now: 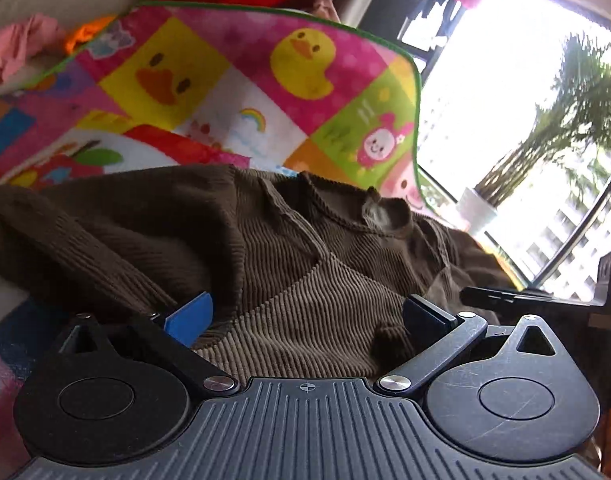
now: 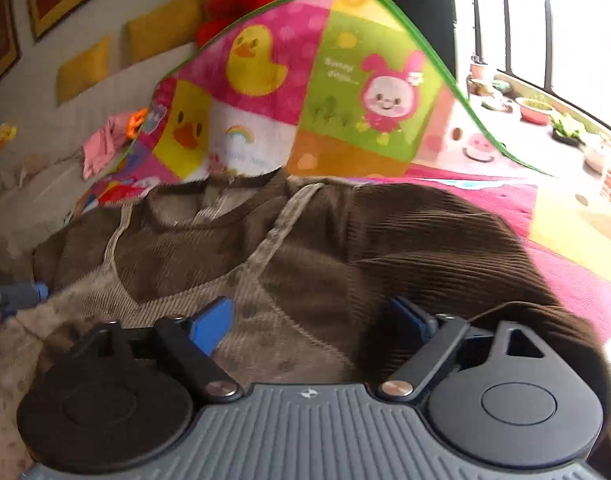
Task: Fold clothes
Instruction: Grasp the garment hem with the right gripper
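Item: sweater [image 1: 297, 264], brown ribbed knit, two-tone, darker at sleeves and neckline, paler on the chest panel. It lies spread but rumpled on a patchwork mat [image 1: 233, 92] with ducks and a pink rabbit, neckline away from both cameras, the lower body right under the two grippers.

Handling, by judgement: soft and limp, with moderate weight for a garment. The thick knit will sag and stretch if lifted by one point. The ribbed surface should give good friction, so little risk of slipping. Not fragile, though loops could snag.

Where to hold: doubled edges, meaning the hem corners, shoulder seams, or cuff ends. A pinch through a single layer in mid-panel would only tent the cloth. The sleeve bulging at the left of the left view looks like the first part to bring inward.

Left gripper [image 1: 305, 316]: fingers spread wide, blue pads on either side of the pale panel, gripping nothing.

Right gripper [image 2: 311, 320]: fingers likewise wide apart over the lower body, nothing between them; a dark fold of the right sleeve drapes beside its right finger.

Background: pink clothes [image 2: 105, 144] on a pale surface beyond the mat, well apart.
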`<state>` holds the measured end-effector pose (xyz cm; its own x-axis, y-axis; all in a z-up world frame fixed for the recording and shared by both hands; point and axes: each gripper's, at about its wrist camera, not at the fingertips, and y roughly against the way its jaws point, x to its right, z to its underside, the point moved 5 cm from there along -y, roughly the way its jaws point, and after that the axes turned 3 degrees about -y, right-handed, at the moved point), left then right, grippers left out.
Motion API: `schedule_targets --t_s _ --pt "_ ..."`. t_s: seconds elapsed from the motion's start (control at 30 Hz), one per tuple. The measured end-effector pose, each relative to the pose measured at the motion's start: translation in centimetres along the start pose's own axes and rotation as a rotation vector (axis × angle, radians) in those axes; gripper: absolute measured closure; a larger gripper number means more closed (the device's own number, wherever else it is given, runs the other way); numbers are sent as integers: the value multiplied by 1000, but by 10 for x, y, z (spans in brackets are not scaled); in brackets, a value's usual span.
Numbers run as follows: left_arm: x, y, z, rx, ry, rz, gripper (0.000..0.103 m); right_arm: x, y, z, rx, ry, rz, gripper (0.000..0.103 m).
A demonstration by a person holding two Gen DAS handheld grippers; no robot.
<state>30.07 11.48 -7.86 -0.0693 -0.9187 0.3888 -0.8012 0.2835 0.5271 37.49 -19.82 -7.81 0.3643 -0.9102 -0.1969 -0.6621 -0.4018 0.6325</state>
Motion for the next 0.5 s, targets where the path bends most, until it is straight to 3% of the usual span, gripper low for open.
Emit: schedule_targets --t_s 0.07,0.2,0.3,0.37,0.4,0.47,0.5 --pt "2 -2 0 1 -12 -11 0 1 8 1 8 33 87 22" --pt "-2 4 2 13 8 6 0 28 55 4 21 -43 109 22" --pt "-4 4 2 28 35 22 0 74 118 7 95 -266 105 21" --pt "-4 5 2 32 40 24 0 101 158 9 174 -313 203 19" --pt "-4 5 2 33 40 23 0 109 172 10 196 -263 288 19" --pt "-5 5 2 34 43 26 0 123 189 16 178 -149 450 19" --pt "-5 5 2 36 46 28 0 131 192 22 148 -158 474 19"
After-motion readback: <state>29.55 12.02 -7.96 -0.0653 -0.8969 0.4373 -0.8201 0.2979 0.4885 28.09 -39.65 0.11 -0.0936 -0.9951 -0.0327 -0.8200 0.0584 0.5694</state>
